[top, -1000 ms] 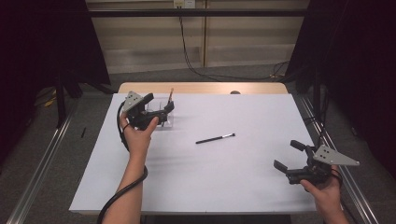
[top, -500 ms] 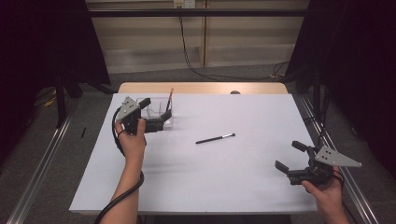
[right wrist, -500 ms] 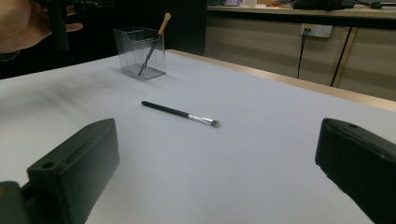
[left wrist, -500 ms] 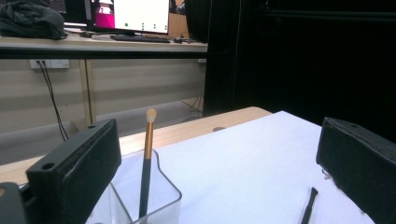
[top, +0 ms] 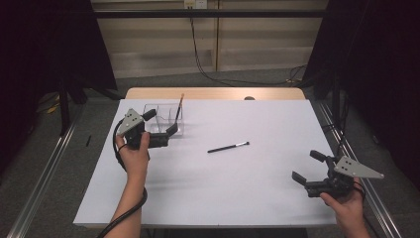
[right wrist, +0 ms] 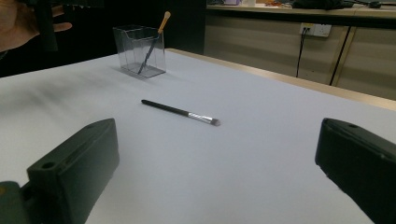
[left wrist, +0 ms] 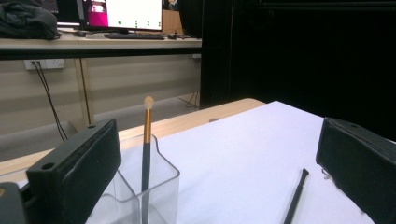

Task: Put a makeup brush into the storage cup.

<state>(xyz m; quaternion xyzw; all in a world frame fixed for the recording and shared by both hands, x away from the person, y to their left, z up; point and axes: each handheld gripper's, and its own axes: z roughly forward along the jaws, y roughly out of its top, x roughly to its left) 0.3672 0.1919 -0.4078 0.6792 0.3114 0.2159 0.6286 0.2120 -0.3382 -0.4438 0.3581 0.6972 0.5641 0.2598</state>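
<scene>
While one brush (top: pixel 179 109) already stands tilted in the clear holder (top: pixel 163 119) at the far left of the worktop (top: pixel 233 198), a second black brush (top: pixel 228 147) lies flat near the middle of the white surface, well apart from both grippers. The left gripper (top: pixel 161 126) hangs just beside the holder on its near side, its fingers (left wrist: pixel 77 172) spread wide and holding nothing; in the left gripper view the holder's corner and the standing brush sit between them, with the loose brush off toward the right finger. The right gripper (top: pixel 309 168) rests low at the near right corner, fingers (right wrist: pixel 74 163) likewise apart and empty, and its own view looks straight across the worktop at the loose brush (right wrist: pixel 180 111), bristle end (the silver ferrule) turned toward the right.

Judged from this layout, the step in hand is the fetching of the second brush, with no grasp begun. The next move calls for one gripper to travel to the middle of the worktop, come down with its fingers astride the thin handle, and close squarely across it, since so slim a shaft lying flat could roll or slip out.
</scene>
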